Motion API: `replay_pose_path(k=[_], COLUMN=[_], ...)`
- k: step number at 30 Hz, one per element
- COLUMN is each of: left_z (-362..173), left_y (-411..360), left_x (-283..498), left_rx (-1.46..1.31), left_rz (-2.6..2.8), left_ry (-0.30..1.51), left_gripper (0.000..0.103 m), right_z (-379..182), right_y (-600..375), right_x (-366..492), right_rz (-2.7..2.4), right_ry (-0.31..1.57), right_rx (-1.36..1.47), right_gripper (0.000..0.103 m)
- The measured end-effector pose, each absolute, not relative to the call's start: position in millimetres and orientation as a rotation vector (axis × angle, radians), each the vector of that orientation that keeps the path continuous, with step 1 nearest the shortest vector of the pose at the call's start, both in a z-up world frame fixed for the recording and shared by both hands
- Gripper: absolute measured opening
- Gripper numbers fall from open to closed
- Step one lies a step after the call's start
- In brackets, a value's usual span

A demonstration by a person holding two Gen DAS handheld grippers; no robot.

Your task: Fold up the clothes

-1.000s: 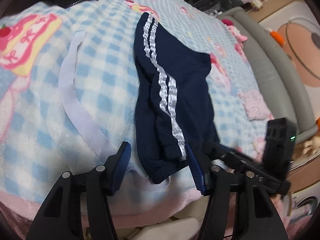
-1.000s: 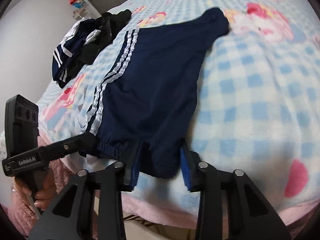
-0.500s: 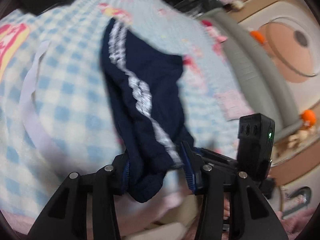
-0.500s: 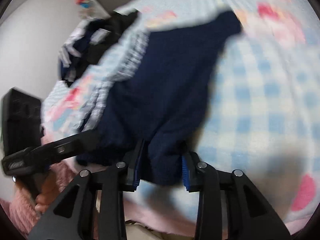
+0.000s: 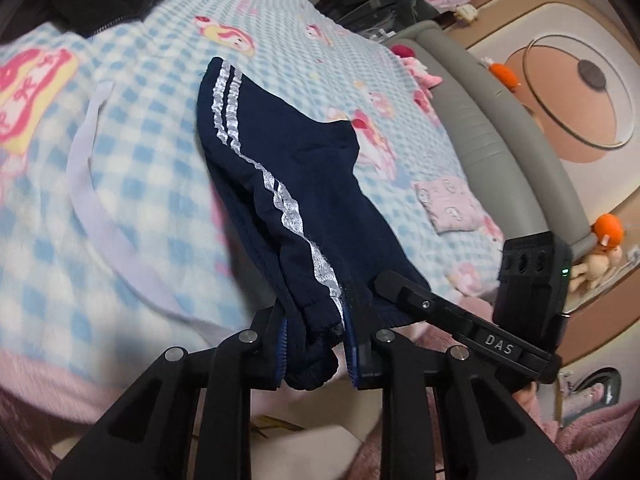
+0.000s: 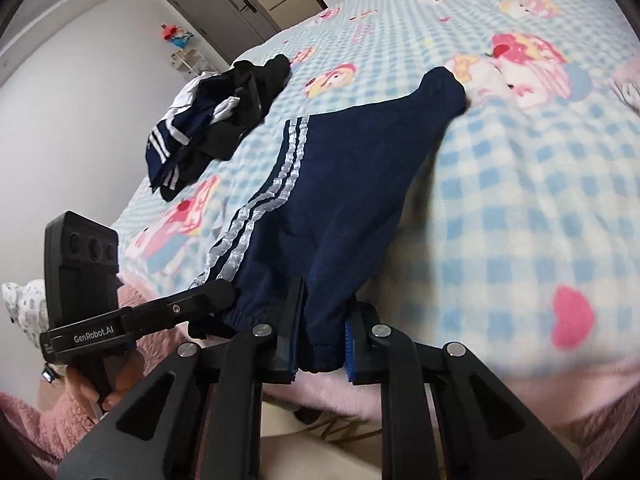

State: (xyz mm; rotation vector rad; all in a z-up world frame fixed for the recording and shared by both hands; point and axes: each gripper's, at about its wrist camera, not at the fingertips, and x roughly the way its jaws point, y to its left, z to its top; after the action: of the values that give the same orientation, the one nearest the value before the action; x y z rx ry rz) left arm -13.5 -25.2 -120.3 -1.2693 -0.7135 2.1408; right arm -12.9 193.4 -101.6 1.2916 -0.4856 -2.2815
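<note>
Navy track shorts (image 5: pixel 288 184) spread on the checked blanket (image 5: pixel 152 160), side stripes up, waistband hem at the near bed edge.

Left gripper (image 5: pixel 316 344): jaws closing, pinching the striped hem corner. Right gripper (image 6: pixel 320 340): jaws closing on the plain hem beside it.

Two-point hold, probably to keep the hem taut and level for folding toward the far leg end.

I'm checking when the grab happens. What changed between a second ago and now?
Both claws narrowed onto the near hem of the navy shorts, and their jaws are closing now: the left claw on the striped corner, the right claw on the plain one. The gripped edge has come up off the checked blanket. The dark clothes pile and white strip stayed put.
</note>
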Motion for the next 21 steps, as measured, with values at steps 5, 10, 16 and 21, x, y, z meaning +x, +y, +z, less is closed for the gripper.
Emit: replay_pose_path(k=[5, 10, 16, 21], left_z=[-134.7, -118.6, -113.4, -110.6], left_y=[-21.2, -19.0, -13.7, -6.4], left_x=[-16.3, -18.6, -39.1, -77.5], left_rx=[-1.347, -1.255, -1.243, -1.269], left_rz=[2.104, 2.086, 2.072, 2.04], left_ry=[-0.704, -0.665, -0.658, -0.655], left_gripper=[0.023, 0.023, 0.023, 0.023], right_z=[-130.5, -117.6, -113.5, -106.7], right_y=[202.2, 206.2, 207.3, 213.0], right_x=[-15.6, -22.3, -38.0, -69.6], right_rz=[-2.22, -2.229, -2.175, -2.139], right_ry=[-0.565, -0.614, -0.709, -0.76], right_rx=[1.442, 1.363, 1.355, 1.345], right_gripper=[0.016, 0.016, 0.019, 0.021])
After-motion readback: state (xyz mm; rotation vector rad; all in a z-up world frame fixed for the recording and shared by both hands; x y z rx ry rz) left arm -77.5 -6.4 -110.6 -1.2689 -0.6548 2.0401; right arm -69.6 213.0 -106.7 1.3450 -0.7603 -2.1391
